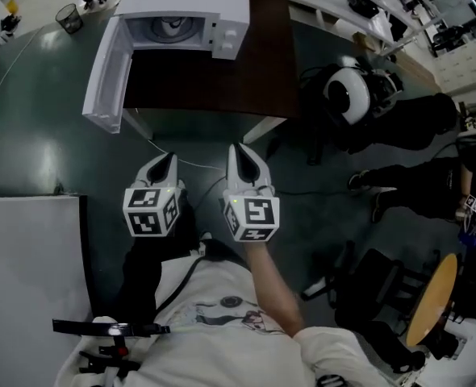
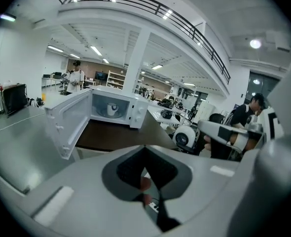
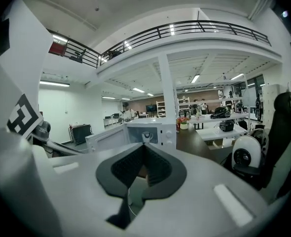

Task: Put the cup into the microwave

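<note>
A white microwave [image 1: 222, 6] stands on a dark brown table [image 1: 214, 79], its door [image 1: 109, 75] swung wide to the left. Inside it a white cup [image 1: 173, 26] sits on the turntable; the same cup [image 2: 113, 109] shows in the left gripper view, and in the right gripper view the cup [image 3: 146, 137] shows just above the jaw tips. My left gripper [image 1: 166, 161] and right gripper [image 1: 235, 150] hang side by side over the floor, well short of the table. Both are shut with nothing held. Their jaws meet at the tips, left gripper [image 2: 145, 149] and right gripper [image 3: 143, 147].
A white panel [image 1: 28, 256] lies at the lower left. A round white device [image 1: 348, 95] and seated people in black are at the right. A bin [image 1: 69, 18] stands at the far left, and a thin cable [image 1: 185, 164] runs across the green floor.
</note>
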Tool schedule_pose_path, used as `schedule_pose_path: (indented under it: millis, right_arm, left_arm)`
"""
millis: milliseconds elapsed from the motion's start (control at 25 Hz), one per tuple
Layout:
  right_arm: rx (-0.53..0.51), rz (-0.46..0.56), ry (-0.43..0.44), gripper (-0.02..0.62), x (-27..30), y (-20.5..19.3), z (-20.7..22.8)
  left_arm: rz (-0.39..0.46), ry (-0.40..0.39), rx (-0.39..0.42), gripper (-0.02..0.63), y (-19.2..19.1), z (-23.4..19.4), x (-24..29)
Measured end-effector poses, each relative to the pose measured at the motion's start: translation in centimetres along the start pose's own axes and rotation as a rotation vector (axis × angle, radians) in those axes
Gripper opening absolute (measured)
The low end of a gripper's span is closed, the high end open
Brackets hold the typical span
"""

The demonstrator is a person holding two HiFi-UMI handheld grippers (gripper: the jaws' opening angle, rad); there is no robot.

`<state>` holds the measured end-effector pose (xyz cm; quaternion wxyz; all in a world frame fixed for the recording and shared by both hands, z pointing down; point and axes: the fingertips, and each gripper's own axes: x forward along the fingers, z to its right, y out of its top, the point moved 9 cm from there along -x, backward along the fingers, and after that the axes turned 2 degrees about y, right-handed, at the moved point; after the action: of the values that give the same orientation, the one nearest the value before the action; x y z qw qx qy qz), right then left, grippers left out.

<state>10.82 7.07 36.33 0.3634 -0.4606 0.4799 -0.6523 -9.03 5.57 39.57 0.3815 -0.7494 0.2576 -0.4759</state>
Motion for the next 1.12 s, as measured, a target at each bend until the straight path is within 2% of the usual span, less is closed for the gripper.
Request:
schedule_pose_path:
  millis: [240,520,880,1120]
  right_arm:
    - [0.017,0.015,0.043,0.000,-7.1,-1.1,-0.2]
    - [0.044,0.071,0.046,0.000,-11.5,-0.8,-0.4]
    - [0.038,0.124,-0.014,0.000,-14.6,0.8,-0.3]
    - [-0.003,0.141,-0.006,-0.001,-14.2,1.7,-2.1]
  left_arm:
    - [0.021,0.031,0.018,0.000,-3.0,3.5,-4.9]
    - [0.034,0.042,0.065,0.000,-3.1,5.0,-8.4]
    - [0.123,0.001,0.125,0.000,-1.2,7.2,-10.8]
    - [0.155,-0.013,0.132,0.000,-0.8,6.8,-11.3]
